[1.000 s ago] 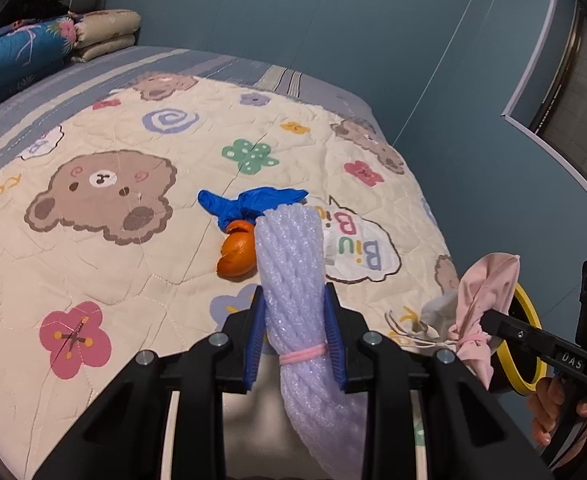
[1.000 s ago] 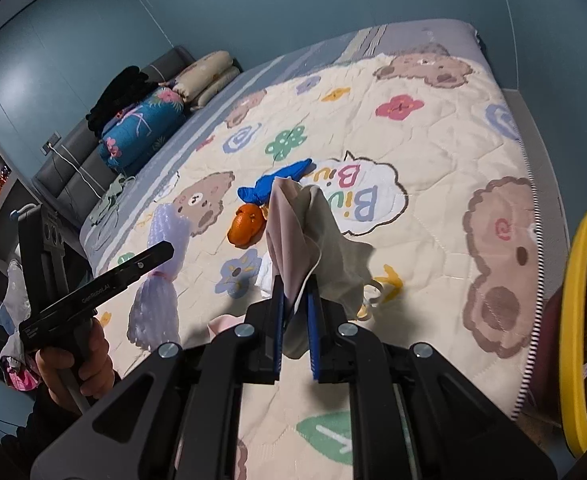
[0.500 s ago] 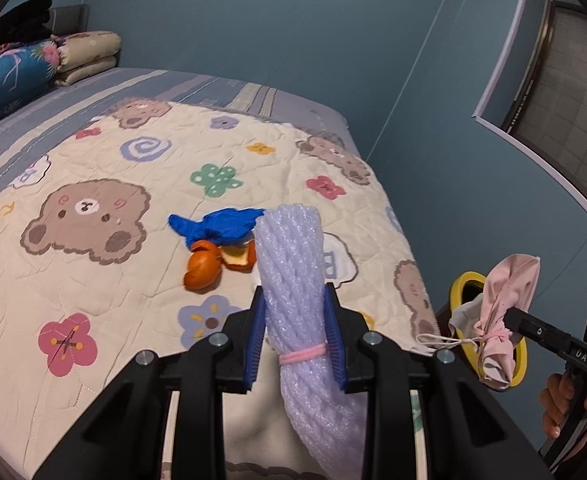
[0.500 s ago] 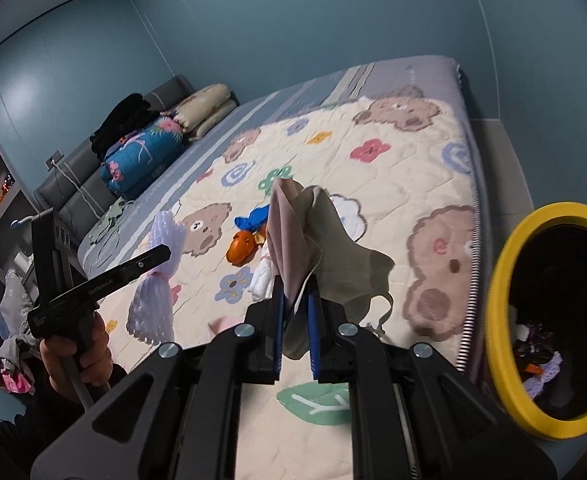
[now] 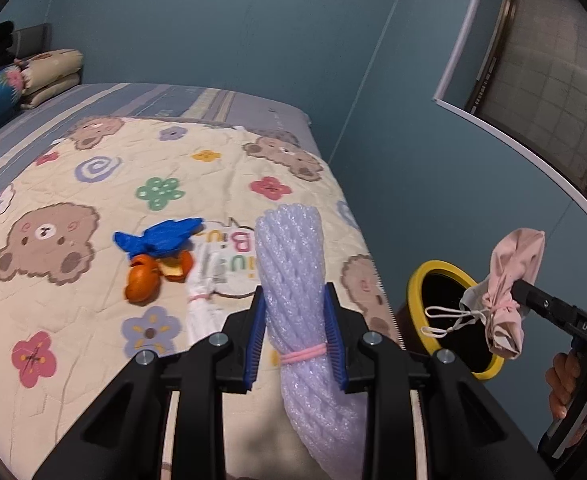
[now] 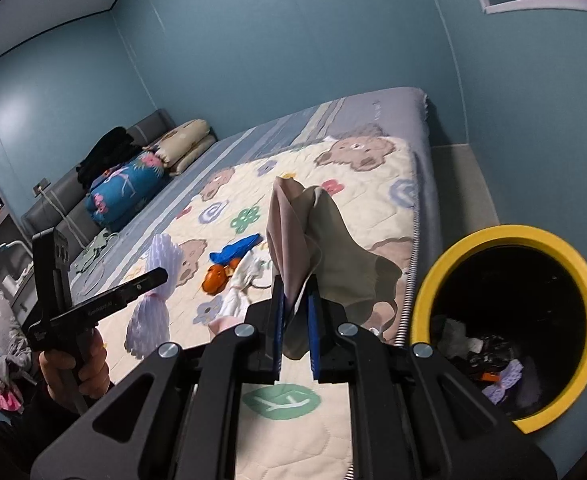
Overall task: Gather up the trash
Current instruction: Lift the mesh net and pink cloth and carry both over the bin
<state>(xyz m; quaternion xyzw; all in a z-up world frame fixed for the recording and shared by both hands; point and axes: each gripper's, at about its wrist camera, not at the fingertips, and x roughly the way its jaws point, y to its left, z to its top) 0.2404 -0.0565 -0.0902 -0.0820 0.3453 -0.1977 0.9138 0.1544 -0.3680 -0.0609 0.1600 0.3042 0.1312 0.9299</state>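
Bin run is where you're at, both hands loaded. Your left gripper [image 5: 295,334] is clamped on the foam net roll [image 5: 293,264], the one tied with a pink rubber band, and it's hanging over the near edge of the bed quilt [image 5: 73,312]. Your right gripper [image 6: 293,328] is pinched tight on the pink face mask [image 6: 313,232], which is bundled up with its ear loops dangling. The yellow-rimmed trash bin [image 6: 505,236] sits on the floor just off the corner of the bed, and the mask is close to its rim but, as far as I can judge, not over the opening yet.

So next I'd say swing your right hand over the dark mouth of the bin before you let go, since those loops could snag on the rim. Then bring the foam roll across the same way.

You've got more left on the quilt after that: blue glove [image 5: 159,236], orange peel [image 5: 145,280] just beside it, and a white wrapper [image 5: 205,292] next to those
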